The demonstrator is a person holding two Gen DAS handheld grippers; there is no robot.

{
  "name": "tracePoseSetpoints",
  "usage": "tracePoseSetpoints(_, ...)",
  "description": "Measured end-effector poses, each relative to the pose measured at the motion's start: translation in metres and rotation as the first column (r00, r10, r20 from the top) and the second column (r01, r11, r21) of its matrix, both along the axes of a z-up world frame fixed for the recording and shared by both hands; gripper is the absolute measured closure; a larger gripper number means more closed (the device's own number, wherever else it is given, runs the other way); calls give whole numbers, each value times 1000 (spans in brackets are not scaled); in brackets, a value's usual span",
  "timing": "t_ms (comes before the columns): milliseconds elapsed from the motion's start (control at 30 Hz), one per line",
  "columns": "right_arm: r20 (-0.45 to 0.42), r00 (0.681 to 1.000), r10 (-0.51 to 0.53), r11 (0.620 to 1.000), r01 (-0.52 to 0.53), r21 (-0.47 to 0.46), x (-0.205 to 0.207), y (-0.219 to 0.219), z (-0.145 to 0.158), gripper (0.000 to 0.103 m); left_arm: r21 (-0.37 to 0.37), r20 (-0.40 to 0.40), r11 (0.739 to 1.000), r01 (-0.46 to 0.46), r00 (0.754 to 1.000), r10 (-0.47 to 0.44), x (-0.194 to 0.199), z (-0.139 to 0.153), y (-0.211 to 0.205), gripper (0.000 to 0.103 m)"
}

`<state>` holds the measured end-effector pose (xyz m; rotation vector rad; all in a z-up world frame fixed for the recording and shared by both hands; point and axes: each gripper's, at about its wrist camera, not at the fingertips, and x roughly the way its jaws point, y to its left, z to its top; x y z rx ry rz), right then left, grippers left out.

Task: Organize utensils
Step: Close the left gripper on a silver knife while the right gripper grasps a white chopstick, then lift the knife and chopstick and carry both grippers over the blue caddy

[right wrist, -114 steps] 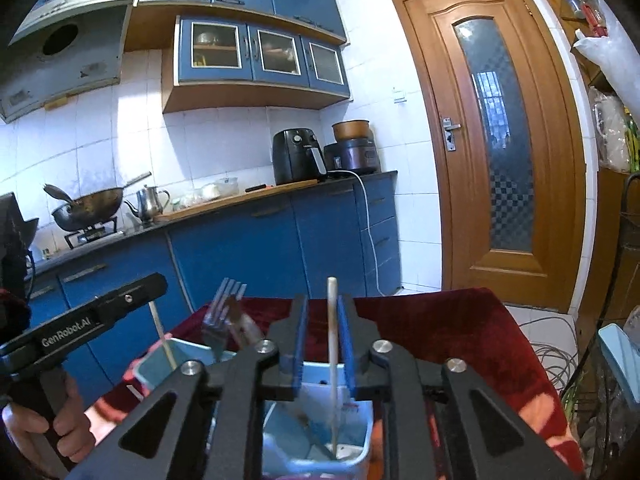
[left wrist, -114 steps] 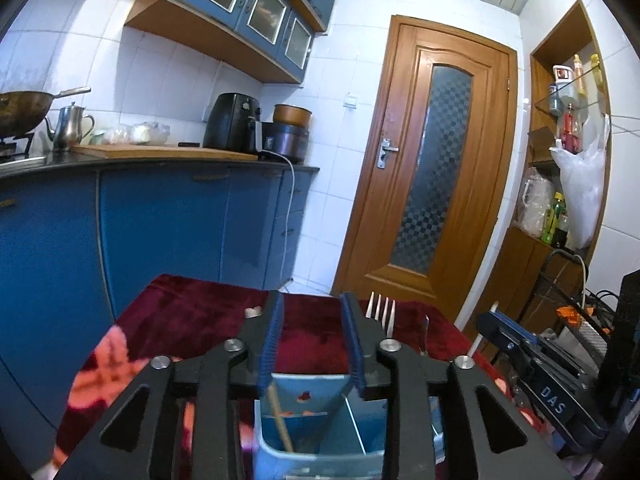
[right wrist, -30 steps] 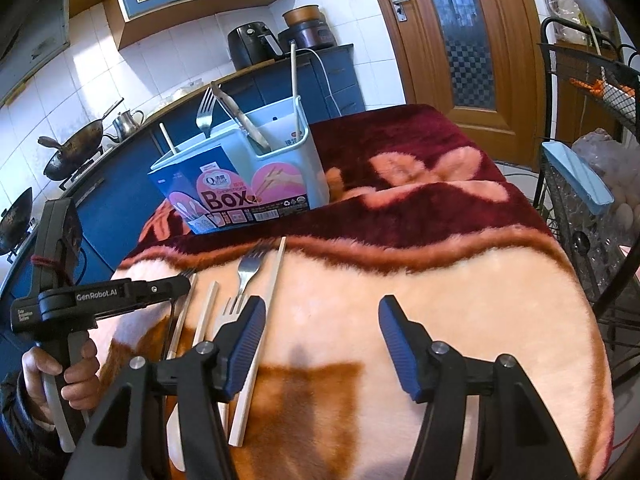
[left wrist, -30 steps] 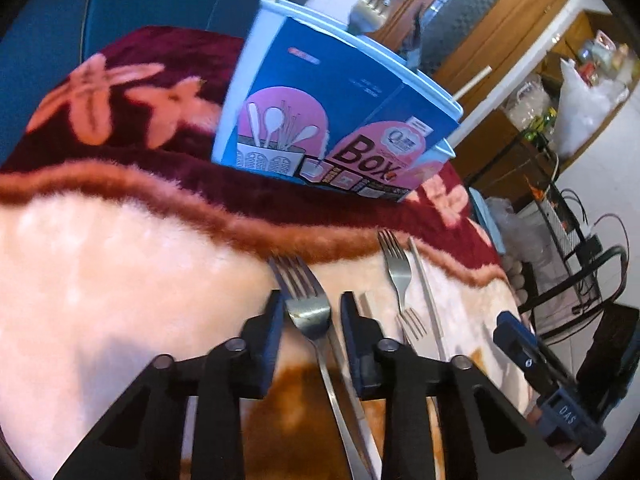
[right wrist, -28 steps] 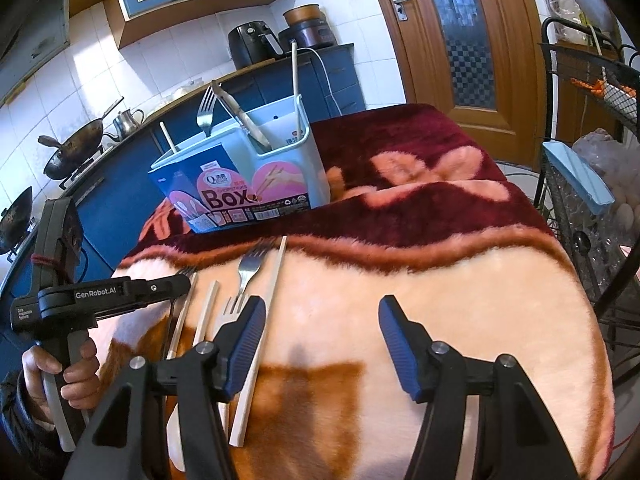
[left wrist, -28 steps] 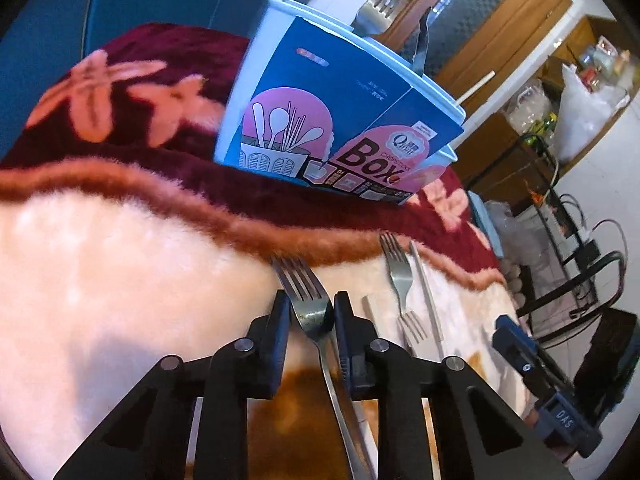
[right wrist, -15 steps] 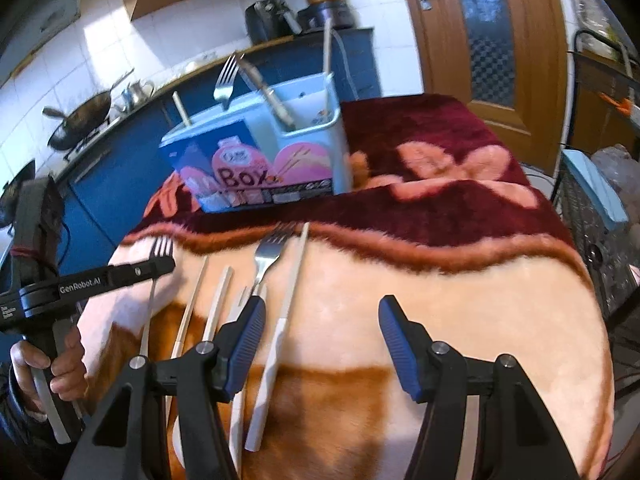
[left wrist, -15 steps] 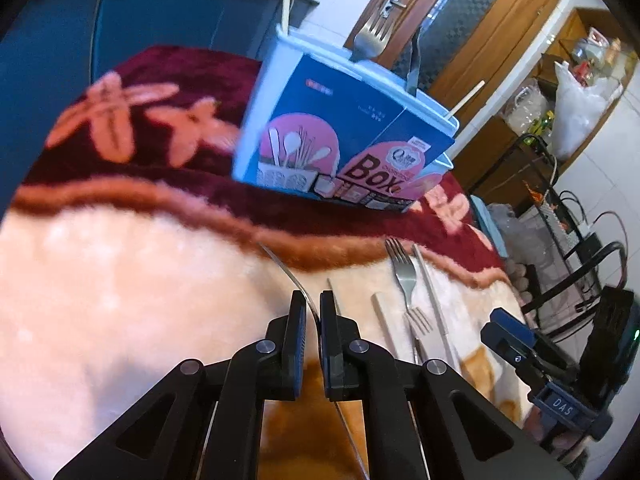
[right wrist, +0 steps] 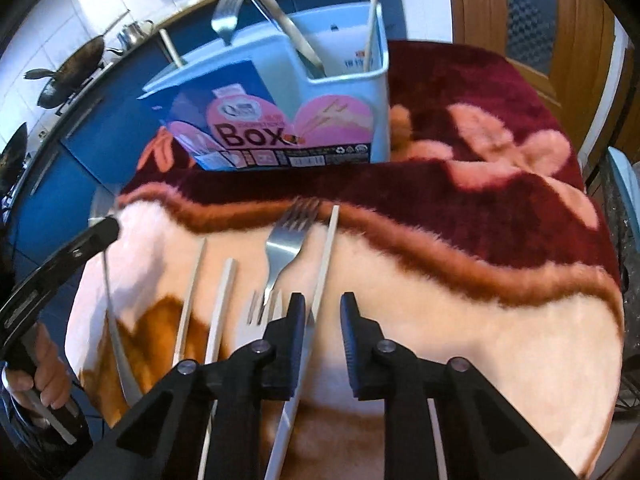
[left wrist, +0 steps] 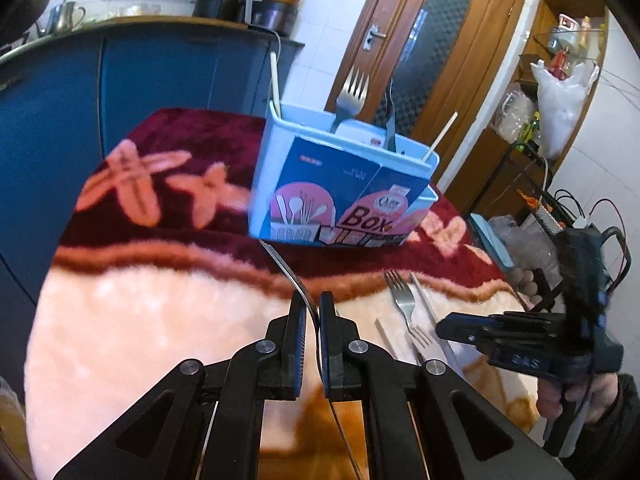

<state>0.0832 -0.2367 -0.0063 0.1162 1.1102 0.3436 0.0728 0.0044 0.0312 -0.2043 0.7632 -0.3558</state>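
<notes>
1. Left wrist view: my left gripper (left wrist: 313, 312) has its jaws pressed onto a fork (left wrist: 286, 270), which I see edge-on as a thin curved metal strip running up from between the pads toward the box (left wrist: 340, 184).
2. That held fork is lifted above the blanket (left wrist: 140, 320); its tip sits just in front of the lower front face of the box in this view, though I cannot tell if they touch.
3. The box stands upright on the dark red part of the blanket and holds a fork (left wrist: 351, 96), a dark-handled utensil and two pale chopsticks, all sticking up.
4. Right wrist view: my right gripper (right wrist: 322, 312) has its jaws apart, low over the blanket, holding nothing.
5. A white chopstick (right wrist: 320, 280) lies between those jaws, close to the left finger (right wrist: 294, 320).
6. Just left of it lies a fork (right wrist: 286, 252), tines toward the box, with a second smaller fork (right wrist: 262, 308) beside its handle.
7. Two more pale chopsticks (right wrist: 224, 300) lie farther left, flat on the blanket.
</notes>
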Motion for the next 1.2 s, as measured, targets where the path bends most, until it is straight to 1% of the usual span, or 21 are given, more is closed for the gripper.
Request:
tracePoseSetpoints(133,-53,999,12,1000,-13,-10,9,3,0,83,1,29,1000,-7,1000,7,-2,5,3,97)
tracePoseSetpoints(267,-109,994,11,1000,-10,9,18,1,-1,84,-4,54,1000,-20,998,20,-4,8,7,97)
tracePoseSetpoints(333,-112,994,18,1000,-18,-1,19,1,-1,88,-8,61,1000,-24,998,24,-5,9,8,97)
tracePoseSetpoints(400,-102,994,25,1000,-26,-7,17,1,-1,90,-3,61,1000,-28,998,28,-5,10,7,97)
tracePoseSetpoints(500,-88,996,13,1000,-13,2,16,0,-1,93,1,64,999,-37,997,37,-7,12,7,97)
tracePoseSetpoints(600,-51,999,-17,999,20,48,9,-5,-1,95,0,84,999,-46,995,45,-12,16,8,97)
tracePoseSetpoints(733,-6,999,-51,987,51,153,-1,-16,2,96,8,115,998,-59,992,58,-18,23,9,98)
tracePoseSetpoints(867,88,993,-76,977,57,204,-16,-23,14,96,13,156,998,-68,986,65,-26,32,11,98)
tracePoseSetpoints(967,163,981,-104,973,66,220,-26,-24,25,96,20,185,997,-76,980,71,-30,40,13,99)
tracePoseSetpoints(1033,207,971,-123,971,76,225,-32,-25,31,96,11,206,997,-82,975,78,-32,46,14,99)
tracePoseSetpoints(1100,259,955,-144,969,83,234,-39,-25,38,96,1,228,996,-85,970,83,-31,53,15,100)
tracePoseSetpoints(1200,327,930,-167,967,90,238,-45,-27,47,96,6,255,996,-87,963,83,-29,62,13,100)
